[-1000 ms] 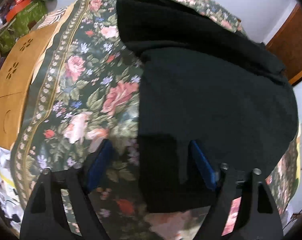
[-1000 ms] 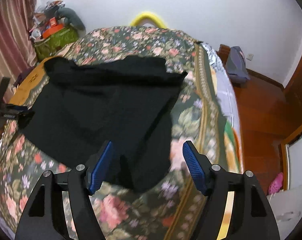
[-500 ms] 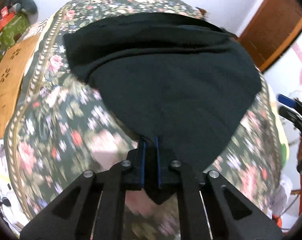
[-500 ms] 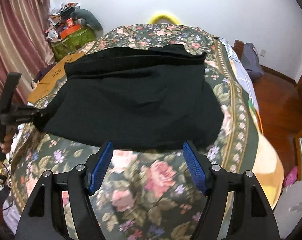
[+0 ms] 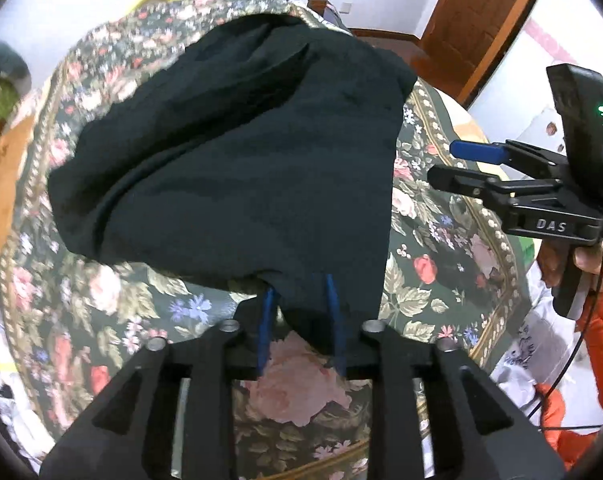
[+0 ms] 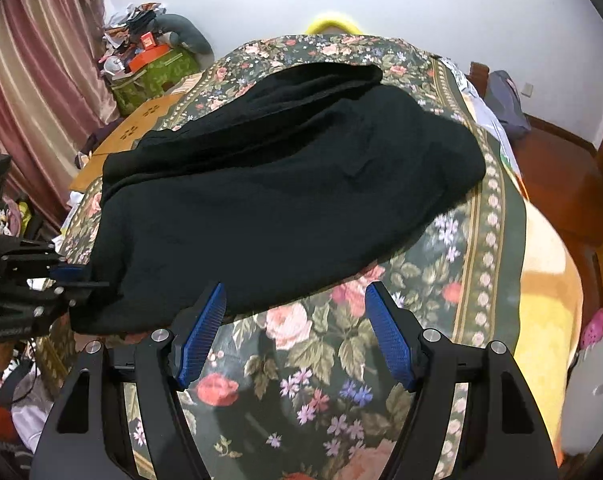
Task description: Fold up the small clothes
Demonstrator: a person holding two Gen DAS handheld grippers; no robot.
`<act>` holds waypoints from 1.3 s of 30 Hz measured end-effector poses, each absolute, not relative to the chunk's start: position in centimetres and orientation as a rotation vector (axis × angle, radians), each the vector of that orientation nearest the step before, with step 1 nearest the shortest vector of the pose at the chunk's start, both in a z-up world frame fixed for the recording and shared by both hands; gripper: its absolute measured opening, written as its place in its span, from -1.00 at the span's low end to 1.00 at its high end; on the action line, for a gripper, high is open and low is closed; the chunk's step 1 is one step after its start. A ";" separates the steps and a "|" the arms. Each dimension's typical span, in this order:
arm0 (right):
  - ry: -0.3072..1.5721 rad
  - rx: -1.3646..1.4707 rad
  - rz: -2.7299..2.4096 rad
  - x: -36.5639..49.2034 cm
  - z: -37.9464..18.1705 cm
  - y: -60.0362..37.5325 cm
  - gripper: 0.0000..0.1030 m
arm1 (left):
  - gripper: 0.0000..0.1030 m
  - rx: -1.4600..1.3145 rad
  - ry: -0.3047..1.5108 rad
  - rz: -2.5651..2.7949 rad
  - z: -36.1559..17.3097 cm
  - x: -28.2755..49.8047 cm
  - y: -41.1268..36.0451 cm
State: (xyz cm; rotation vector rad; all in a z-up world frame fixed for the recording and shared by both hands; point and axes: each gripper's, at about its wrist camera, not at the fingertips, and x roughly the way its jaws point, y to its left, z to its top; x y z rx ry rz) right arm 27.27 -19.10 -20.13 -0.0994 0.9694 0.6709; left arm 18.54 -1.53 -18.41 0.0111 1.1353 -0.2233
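A black garment (image 5: 237, 152) lies spread on the floral bedspread (image 5: 433, 232); it also shows in the right wrist view (image 6: 285, 184). My left gripper (image 5: 299, 316) is shut on the garment's near corner, the cloth pinched between its blue pads. It also shows at the left edge of the right wrist view (image 6: 73, 276), holding that corner. My right gripper (image 6: 297, 332) is open and empty, just in front of the garment's near edge, over the bedspread. It also shows at the right of the left wrist view (image 5: 461, 160).
The bedspread (image 6: 481, 248) covers a bed. A wooden board (image 6: 141, 132) and a cluttered green box (image 6: 153, 68) lie at its far left. A wooden floor (image 6: 561, 168) and a door (image 5: 473, 20) are to the right. A person's orange sleeve (image 5: 601, 336) is at the right.
My left gripper closed on the garment's corner and has drawn it along, spreading the cloth. The right gripper stayed open and came nearer the garment's near edge.
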 end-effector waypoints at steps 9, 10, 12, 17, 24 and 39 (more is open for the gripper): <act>1.003 -0.038 0.632 27.9 -21.2 -19.8 0.34 | 0.73 0.005 0.939 -0.058 -13.8 21.3 6.8; 1.009 -0.028 0.629 28.0 -21.4 -19.8 0.36 | 0.76 0.019 0.939 -0.043 -14.0 21.8 7.2; 1.018 -0.007 0.617 28.3 -21.8 -19.8 0.40 | 0.76 0.081 0.950 0.004 -15.1 23.5 8.4; 1.066 0.026 0.608 29.6 -23.3 -19.6 0.40 | 0.76 0.285 1.012 0.019 -19.3 27.0 9.1; 1.122 0.030 0.609 31.0 -25.0 -18.2 0.40 | 0.85 0.191 1.061 -0.038 -21.7 33.5 10.8; 1.106 0.070 0.622 31.4 -24.7 -17.1 0.41 | -0.85 -0.161 1.075 -0.020 -23.2 34.5 15.5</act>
